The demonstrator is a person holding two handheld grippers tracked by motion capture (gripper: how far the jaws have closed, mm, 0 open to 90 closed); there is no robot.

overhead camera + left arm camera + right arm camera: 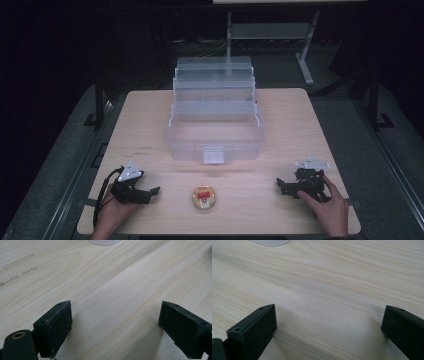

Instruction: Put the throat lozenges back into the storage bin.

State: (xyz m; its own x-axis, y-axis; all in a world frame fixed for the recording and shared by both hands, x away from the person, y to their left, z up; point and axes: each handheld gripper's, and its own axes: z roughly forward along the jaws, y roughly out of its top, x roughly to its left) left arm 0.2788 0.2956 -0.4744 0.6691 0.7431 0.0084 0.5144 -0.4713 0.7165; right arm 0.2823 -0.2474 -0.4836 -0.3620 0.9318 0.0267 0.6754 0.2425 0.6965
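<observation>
Both tools, left tool (152,191) and right tool (281,185), rest spread and empty; the small round container (203,197) (smooth-lidded, low) could skid across the tabletop (300,125) if pinched off-centre.

overhead forward-down; tool views skim table (280,130)
</observation>
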